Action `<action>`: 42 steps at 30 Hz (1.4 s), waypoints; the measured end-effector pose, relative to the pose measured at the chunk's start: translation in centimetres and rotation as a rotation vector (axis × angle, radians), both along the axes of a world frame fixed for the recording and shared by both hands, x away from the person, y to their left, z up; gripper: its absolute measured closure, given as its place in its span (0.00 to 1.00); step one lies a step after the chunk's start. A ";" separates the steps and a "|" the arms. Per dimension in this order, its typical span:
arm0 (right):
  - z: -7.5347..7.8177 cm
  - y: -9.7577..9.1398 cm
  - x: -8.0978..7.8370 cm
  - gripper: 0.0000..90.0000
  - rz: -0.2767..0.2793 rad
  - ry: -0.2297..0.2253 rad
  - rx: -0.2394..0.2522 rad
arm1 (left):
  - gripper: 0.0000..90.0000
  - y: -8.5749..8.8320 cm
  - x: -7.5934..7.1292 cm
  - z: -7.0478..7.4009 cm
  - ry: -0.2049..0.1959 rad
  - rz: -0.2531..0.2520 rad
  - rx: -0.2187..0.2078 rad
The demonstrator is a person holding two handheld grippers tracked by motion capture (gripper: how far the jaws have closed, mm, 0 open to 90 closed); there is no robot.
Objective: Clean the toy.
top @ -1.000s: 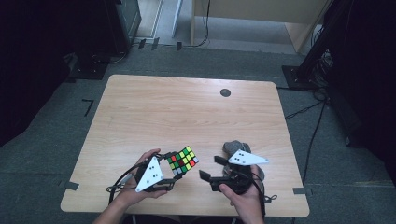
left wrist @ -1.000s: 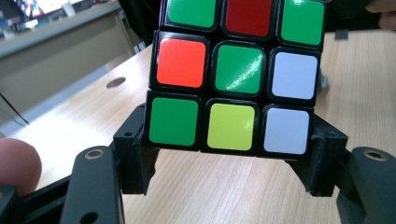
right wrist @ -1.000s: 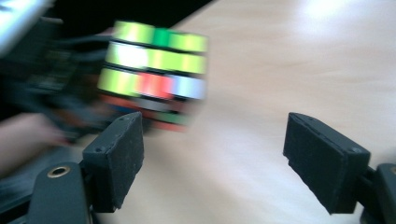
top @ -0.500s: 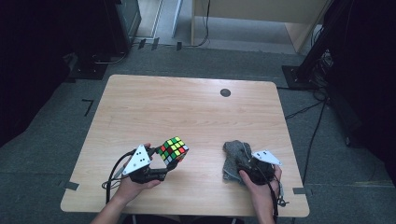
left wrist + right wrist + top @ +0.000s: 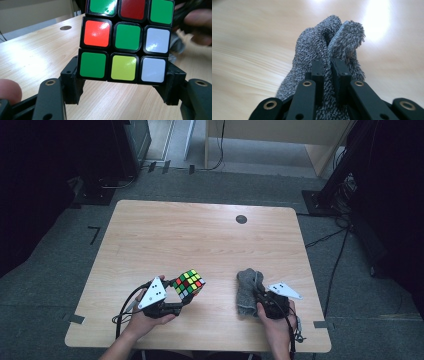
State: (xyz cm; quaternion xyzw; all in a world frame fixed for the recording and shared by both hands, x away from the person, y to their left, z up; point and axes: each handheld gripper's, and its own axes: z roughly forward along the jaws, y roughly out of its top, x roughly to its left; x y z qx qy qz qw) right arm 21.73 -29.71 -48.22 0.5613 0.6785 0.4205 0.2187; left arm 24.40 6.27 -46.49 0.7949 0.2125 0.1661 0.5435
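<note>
Counter (image 5: 210, 240) front, left side: my left tool (image 5: 176, 296) clamps the Rubik's cube (image 5: 188, 283) clear of the wood. To the right, my right tool (image 5: 256, 296) has just closed, pinching a fold of the grey knitted cloth (image 5: 247, 287). I read no writing anywhere.

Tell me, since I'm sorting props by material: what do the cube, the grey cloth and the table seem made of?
Rubik's cube: glossy hard plastic, black frame, coloured tiles catching glare. Grey cloth: soft, fuzzy knit or terry fabric, looped fibres visible. Table: light wood-grain top, probably laminate, with a slight sheen.
</note>
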 end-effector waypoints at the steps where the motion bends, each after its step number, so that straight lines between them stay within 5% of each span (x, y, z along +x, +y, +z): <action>1: 0.9 0.5 -0.4 0.92 0.028 -0.036 0.020 | 0.37 -0.1 -0.1 0.0 -0.001 -0.003 0.001; 7: 6.1 4.0 -3.2 0.92 0.257 -0.218 0.207 | 0.37 -1.1 -0.7 -0.2 -0.043 -0.041 0.064; 8: 6.1 4.0 -3.2 0.92 0.257 -0.218 0.207 | 0.37 -1.1 -0.7 -0.2 -0.043 -0.041 0.064; 10: 7.5 5.7 -4.1 0.92 0.357 -0.252 0.265 | 0.37 -1.8 -1.3 -0.3 -0.061 -0.076 0.084; 12: 7.7 6.8 -4.4 0.91 0.390 -0.246 0.262 | 0.37 -2.2 -1.8 -0.1 -0.077 -0.108 0.077; 14: 7.1 7.3 -4.2 0.91 0.387 -0.226 0.238 | 0.37 -2.3 -2.2 0.2 -0.083 -0.148 0.049; 17: 5.8 6.9 -3.6 0.92 0.349 -0.186 0.239 | 0.37 -2.4 -2.4 0.4 -0.098 -0.141 0.074; 19: 5.3 6.7 -3.4 0.92 0.298 -0.173 0.145 | 0.37 -2.3 -2.2 0.4 -0.091 -0.132 0.069; 21: 5.2 6.3 -3.3 0.92 0.271 -0.163 0.145 | 0.37 -2.3 -2.0 0.4 -0.090 -0.110 0.080; 25: 6.7 6.7 -4.2 0.92 0.308 -0.236 0.169 | 0.37 -2.6 -2.1 0.2 -0.095 -0.091 0.121; 29: 6.8 8.3 -4.6 0.91 0.336 -0.248 0.102 | 0.37 -2.8 -2.5 0.6 -0.107 -0.115 0.116; 35: 6.1 7.5 -3.9 0.70 0.328 -0.190 0.261 | 0.37 -3.0 -2.7 0.6 -0.131 -0.106 0.130; 38: 5.8 7.6 -3.8 0.64 0.310 -0.179 0.303 | 0.37 -2.8 -2.8 0.6 -0.145 -0.110 0.115; 42: 5.6 7.3 -3.5 0.71 0.309 -0.132 0.390 | 0.37 -2.8 -2.9 0.7 -0.153 -0.109 0.115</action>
